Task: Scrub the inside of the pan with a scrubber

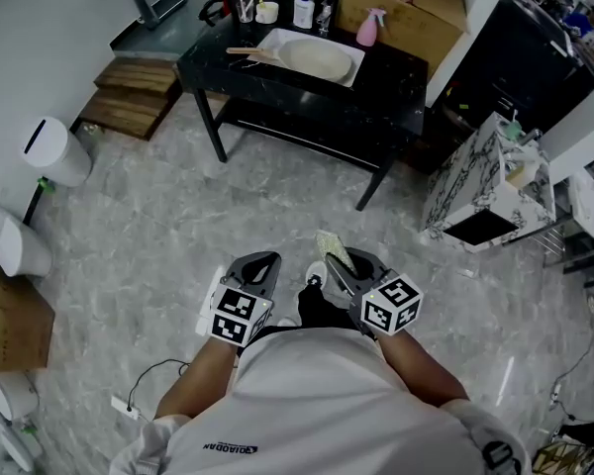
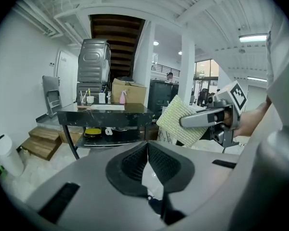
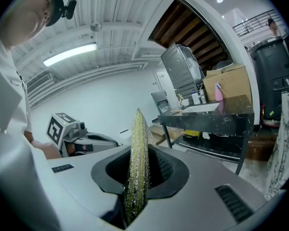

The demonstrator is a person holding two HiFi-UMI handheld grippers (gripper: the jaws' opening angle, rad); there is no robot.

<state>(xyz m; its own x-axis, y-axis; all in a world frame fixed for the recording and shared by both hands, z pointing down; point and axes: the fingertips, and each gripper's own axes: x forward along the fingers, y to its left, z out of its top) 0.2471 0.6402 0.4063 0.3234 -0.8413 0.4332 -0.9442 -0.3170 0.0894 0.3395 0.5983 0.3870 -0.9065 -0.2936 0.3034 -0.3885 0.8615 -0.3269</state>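
A pale round pan [image 1: 315,57] lies in a white tray [image 1: 277,40] on the black table [image 1: 396,77], far across the floor from me. Both grippers are held close to my body. My right gripper [image 1: 339,265] is shut on a yellow-green scrubber [image 1: 334,249], which stands edge-on between its pads in the right gripper view [image 3: 137,129]. The left gripper [image 1: 260,262] is beside it, jaws shut with nothing between them [image 2: 147,146]. In the left gripper view the scrubber [image 2: 176,119] shows flat-on in front of the table [image 2: 106,113].
Bottles, a cup and a pink spray bottle [image 1: 367,28] stand on the table's back edge. A cardboard box [image 1: 401,8] sits behind it. Wooden steps [image 1: 129,92] and a white bin [image 1: 54,151] are at the left, and a marble-patterned cabinet [image 1: 490,181] at the right.
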